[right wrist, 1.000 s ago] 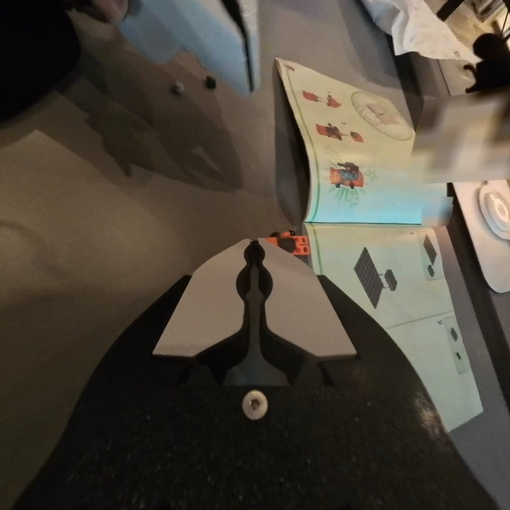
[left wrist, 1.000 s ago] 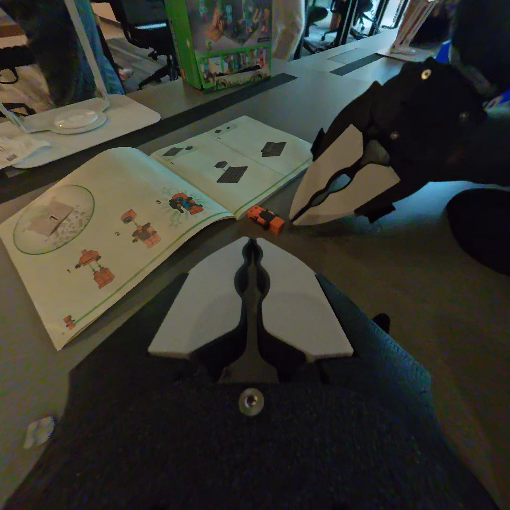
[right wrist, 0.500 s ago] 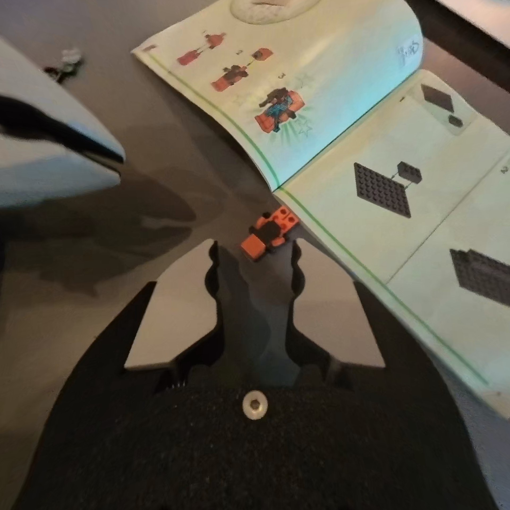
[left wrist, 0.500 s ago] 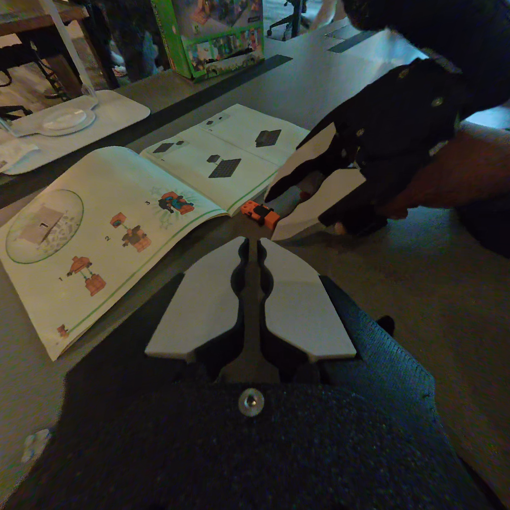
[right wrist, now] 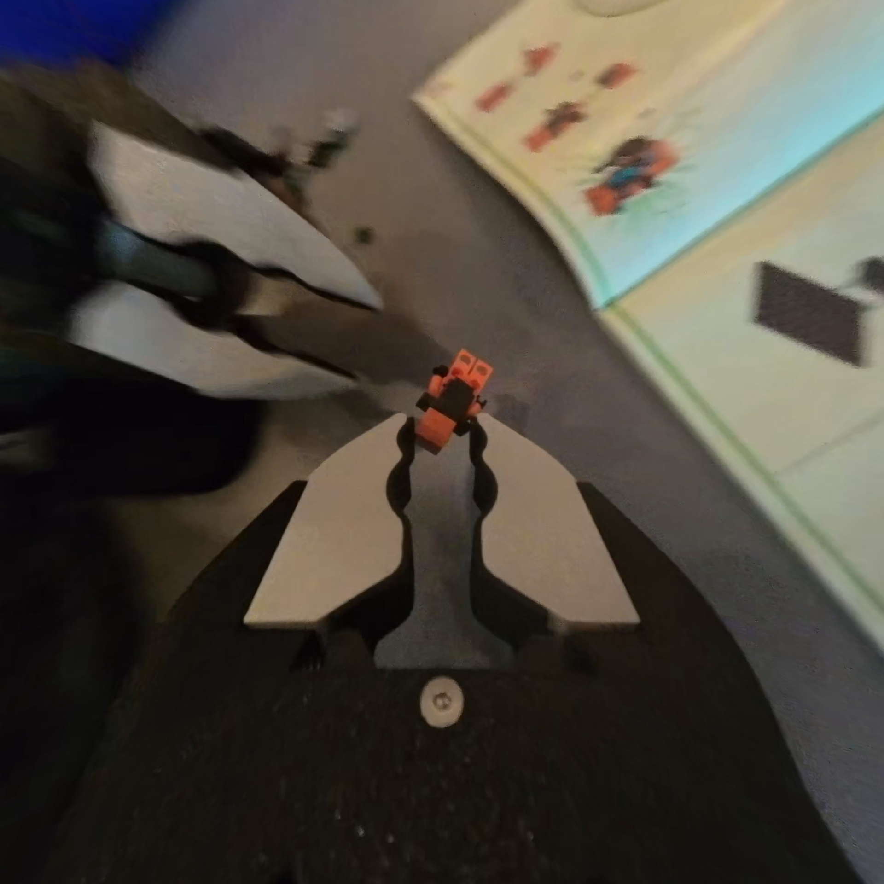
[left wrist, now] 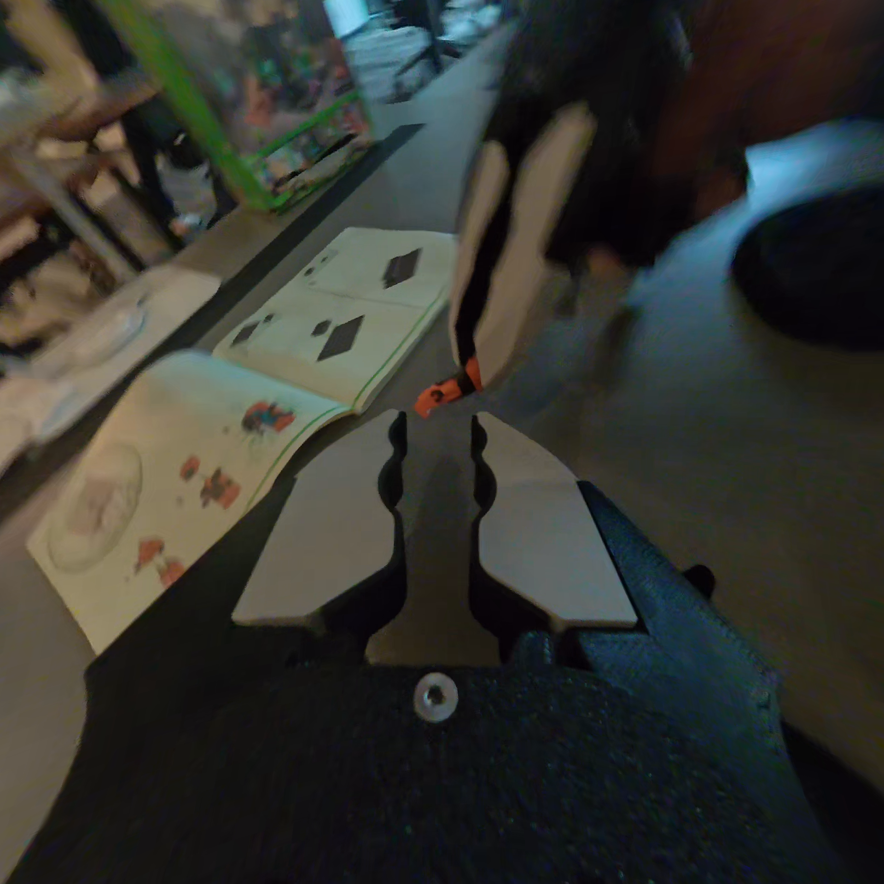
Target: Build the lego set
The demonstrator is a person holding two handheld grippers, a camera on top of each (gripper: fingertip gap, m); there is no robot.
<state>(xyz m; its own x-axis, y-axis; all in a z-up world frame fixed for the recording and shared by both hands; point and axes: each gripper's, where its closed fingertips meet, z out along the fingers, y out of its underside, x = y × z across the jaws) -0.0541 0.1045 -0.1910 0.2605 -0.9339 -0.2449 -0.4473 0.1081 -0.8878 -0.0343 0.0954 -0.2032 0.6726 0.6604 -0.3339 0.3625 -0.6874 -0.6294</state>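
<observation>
Right tongs pinching small orange-and-black lego figure above grey table; left tongs empty, parted.

Right gripper [right wrist: 439, 421] has its white fingertips [right wrist: 483, 423] closed against the orange-and-black lego figure [right wrist: 452, 399], which sticks out past the tips, clear of the table [right wrist: 478, 268]. From the left wrist view the same figure [left wrist: 447, 393] hangs at the tip of the right gripper [left wrist: 471, 370], which points steeply down, just ahead of the left gripper [left wrist: 437, 416]. Left jaws stand apart with nothing between them. Open instruction booklet [left wrist: 268, 397] lies flat on the table to the left of both tools; green lego box [left wrist: 268, 124] upright farther back. Dark round object [left wrist: 813, 282] at far right, blurred. Small loose bits [right wrist: 330, 138] near booklet corner, too smeared to identify.
</observation>
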